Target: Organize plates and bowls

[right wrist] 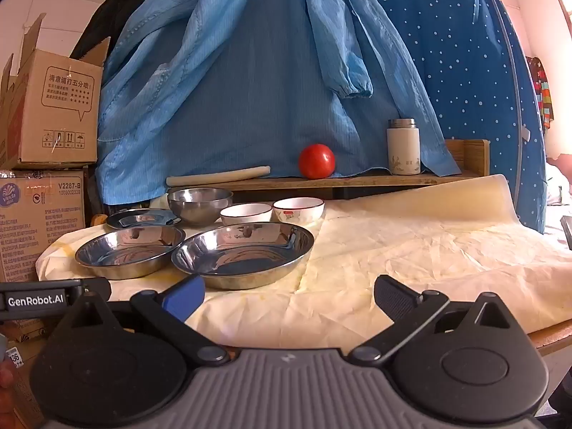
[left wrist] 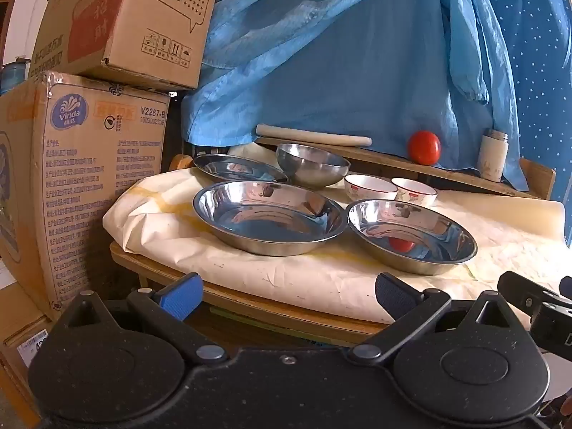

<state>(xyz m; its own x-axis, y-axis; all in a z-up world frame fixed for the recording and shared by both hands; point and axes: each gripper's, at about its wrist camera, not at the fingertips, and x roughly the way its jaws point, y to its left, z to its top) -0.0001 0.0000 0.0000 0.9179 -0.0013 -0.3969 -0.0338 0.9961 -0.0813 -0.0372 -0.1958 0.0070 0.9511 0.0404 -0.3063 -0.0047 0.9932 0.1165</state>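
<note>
Steel plates (left wrist: 270, 216), (left wrist: 411, 234), (left wrist: 239, 168), a steel bowl (left wrist: 311, 168) and two ceramic bowls (left wrist: 370, 186), (left wrist: 414, 190) sit upright, rims up, on the counter (left wrist: 321, 279)'s left half. Left gripper (left wrist: 286, 295) and right gripper (right wrist: 289, 296): jaws wide apart, empty.

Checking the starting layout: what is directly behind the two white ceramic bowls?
Behind the white bowls runs a low wooden shelf carrying a red tomato and a white flask, with blue cloth hanging behind. The table strip right behind the bowls is hidden.
</note>
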